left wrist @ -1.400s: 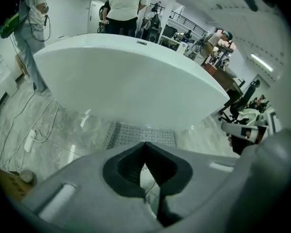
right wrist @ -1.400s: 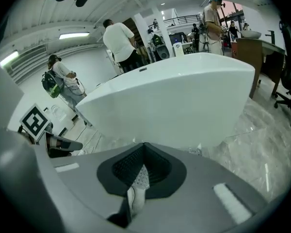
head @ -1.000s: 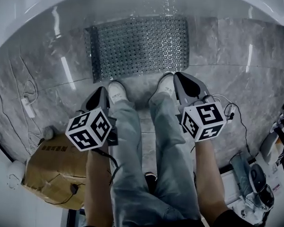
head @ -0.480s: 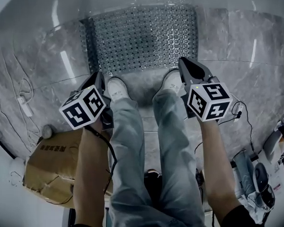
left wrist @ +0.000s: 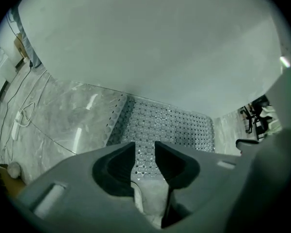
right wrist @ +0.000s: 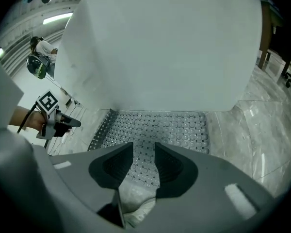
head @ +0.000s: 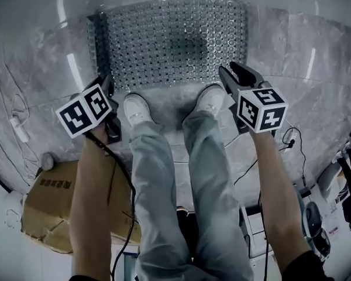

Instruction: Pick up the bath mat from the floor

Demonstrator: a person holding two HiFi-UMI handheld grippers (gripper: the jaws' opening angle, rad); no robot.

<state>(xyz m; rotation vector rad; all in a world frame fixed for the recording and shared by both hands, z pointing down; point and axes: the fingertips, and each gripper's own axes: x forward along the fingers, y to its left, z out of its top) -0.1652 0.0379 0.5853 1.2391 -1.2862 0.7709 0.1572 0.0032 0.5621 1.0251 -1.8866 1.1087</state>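
Two grippers low over glossy grey marble floor [head: 316, 69]: left gripper [left wrist: 145, 152], right gripper [right wrist: 144, 154], jaws of each opening, gripping nothing. Translucent studded rubber bath mat [head: 169, 40] flat on floor, just ahead, against white bathtub [left wrist: 150, 47].

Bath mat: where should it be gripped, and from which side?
Probably the near edge of the bath mat, toward each corner, from the person's side: it lies flat, far edge at the tub. Left gripper and right gripper, jaws opening and empty, face that edge.
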